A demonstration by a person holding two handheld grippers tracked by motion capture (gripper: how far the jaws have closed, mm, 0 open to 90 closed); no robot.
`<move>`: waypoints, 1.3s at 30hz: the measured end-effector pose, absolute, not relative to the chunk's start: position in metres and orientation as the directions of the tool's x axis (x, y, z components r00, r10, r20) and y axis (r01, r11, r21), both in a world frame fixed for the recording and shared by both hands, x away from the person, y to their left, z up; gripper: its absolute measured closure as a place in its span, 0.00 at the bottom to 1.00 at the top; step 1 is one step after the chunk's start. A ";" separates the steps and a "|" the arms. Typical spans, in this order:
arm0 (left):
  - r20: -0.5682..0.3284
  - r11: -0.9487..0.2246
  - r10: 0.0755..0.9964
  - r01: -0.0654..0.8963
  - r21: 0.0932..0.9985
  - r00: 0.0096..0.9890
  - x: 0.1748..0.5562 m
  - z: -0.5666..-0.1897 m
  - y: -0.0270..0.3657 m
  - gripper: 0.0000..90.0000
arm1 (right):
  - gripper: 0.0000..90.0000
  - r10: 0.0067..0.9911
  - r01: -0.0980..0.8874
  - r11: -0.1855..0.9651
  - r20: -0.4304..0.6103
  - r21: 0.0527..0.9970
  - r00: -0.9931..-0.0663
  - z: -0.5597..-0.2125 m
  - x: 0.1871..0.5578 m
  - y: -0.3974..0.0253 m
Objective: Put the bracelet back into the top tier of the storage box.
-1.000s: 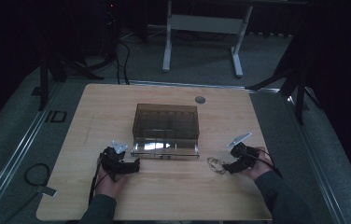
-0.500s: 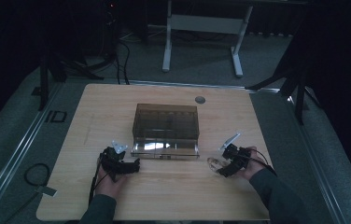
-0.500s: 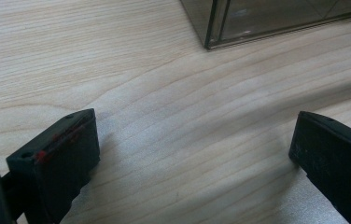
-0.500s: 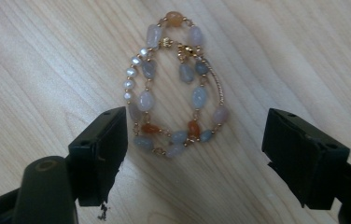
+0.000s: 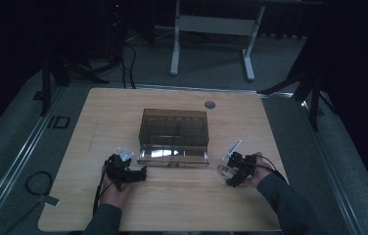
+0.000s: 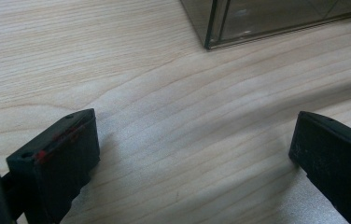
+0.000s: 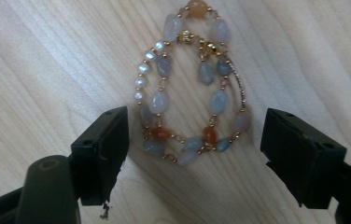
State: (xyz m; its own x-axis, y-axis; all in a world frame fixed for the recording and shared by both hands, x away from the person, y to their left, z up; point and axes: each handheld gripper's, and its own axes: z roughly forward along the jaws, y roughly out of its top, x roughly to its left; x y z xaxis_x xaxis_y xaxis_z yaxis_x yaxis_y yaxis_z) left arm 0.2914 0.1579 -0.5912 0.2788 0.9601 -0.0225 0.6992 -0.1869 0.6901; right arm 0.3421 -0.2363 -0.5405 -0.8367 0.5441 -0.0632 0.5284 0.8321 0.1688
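1. High view: a light wooden table (image 5: 182, 200) carries a smoky clear box (image 5: 174, 128) with a clear tray at its front. The left gripper (image 5: 132, 175) lies near the box's front left corner, jaws pointing toward the person's right. The right gripper (image 5: 230, 172) sits off the box's front right corner, with a pale beaded bracelet (image 5: 223, 171) just at its tips.

2. Left gripper view: the left gripper (image 6: 194, 154) stands wide open with bare wood between its jaws, holding nothing. A corner of the clear box (image 6: 211, 28) lies ahead of the jaws and apart from them.

3. Right gripper view: the right gripper (image 7: 194, 140) is spread wide, gripping nothing. The bracelet (image 7: 190, 88), doubled into loops of blue, white and orange beads, lies flat on the wood. Its near end sits between the jaws, closer to the view's left jaw. Its long axis runs straight ahead from the jaws.
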 end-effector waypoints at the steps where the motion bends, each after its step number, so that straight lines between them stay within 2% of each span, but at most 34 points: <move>1: -0.022 -0.187 0.960 0.699 0.690 0.279 0.291 -0.591 0.158 0.02 | 0.29 0.544 0.530 0.832 -0.058 0.164 -0.837 -0.541 0.342 -0.236; 4: -0.024 -0.185 0.960 0.699 0.691 0.278 0.291 -0.591 0.158 0.02 | 0.31 0.544 0.532 0.833 -0.052 0.153 -0.837 -0.542 0.344 -0.235; 5: -0.023 -0.185 0.960 0.699 0.691 0.278 0.291 -0.591 0.158 0.02 | 0.37 0.547 0.535 0.831 -0.046 0.154 -0.836 -0.541 0.345 -0.235; 6: -0.024 -0.185 0.960 0.699 0.691 0.278 0.291 -0.591 0.158 0.02 | 0.37 0.547 0.535 0.831 -0.046 0.154 -0.836 -0.541 0.345 -0.235; 7: -0.024 -0.185 0.960 0.699 0.691 0.278 0.291 -0.591 0.158 0.02 | 0.45 0.544 0.535 0.831 -0.024 0.154 -0.839 -0.540 0.346 -0.235; 10: -0.023 -0.185 0.960 0.699 0.691 0.278 0.291 -0.591 0.158 0.02 | 0.53 0.541 0.533 0.834 -0.022 0.146 -0.841 -0.539 0.346 -0.234; 11: -0.023 -0.185 0.960 0.699 0.691 0.278 0.291 -0.591 0.158 0.02 | 0.53 0.541 0.533 0.834 -0.022 0.146 -0.841 -0.539 0.346 -0.234; 12: -0.023 -0.186 0.960 0.699 0.691 0.278 0.291 -0.591 0.158 0.02 | 0.56 0.537 0.529 0.836 -0.023 0.142 -0.843 -0.538 0.346 -0.233; 13: -0.022 -0.188 0.960 0.699 0.690 0.279 0.291 -0.591 0.158 0.02 | 0.64 0.526 0.518 0.845 -0.025 0.134 -0.850 -0.537 0.345 -0.233; 15: -0.022 -0.188 0.960 0.699 0.690 0.279 0.291 -0.591 0.158 0.02 | 0.67 0.525 0.518 0.845 -0.026 0.132 -0.850 -0.537 0.345 -0.232; 19: -0.022 -0.187 0.960 0.699 0.691 0.279 0.291 -0.591 0.158 0.02 | 0.81 0.516 0.510 0.852 -0.030 0.114 -0.856 -0.536 0.344 -0.231; 22: -0.023 -0.186 0.960 0.699 0.691 0.278 0.291 -0.591 0.158 0.02 | 0.82 0.512 0.507 0.856 -0.029 0.098 -0.858 -0.536 0.344 -0.229; 24: -0.023 -0.185 0.960 0.698 0.691 0.278 0.291 -0.591 0.158 0.02 | 0.87 0.515 0.513 0.853 -0.006 0.095 -0.857 -0.536 0.345 -0.229; 29: -0.023 -0.185 0.960 0.699 0.691 0.277 0.291 -0.591 0.158 0.02 | 0.88 0.545 0.547 0.831 0.044 0.100 -0.837 -0.535 0.348 -0.232; 39: -0.024 -0.185 0.960 0.699 0.691 0.277 0.291 -0.591 0.158 0.02 | 0.89 0.547 0.550 0.829 0.058 0.104 -0.835 -0.517 0.350 -0.231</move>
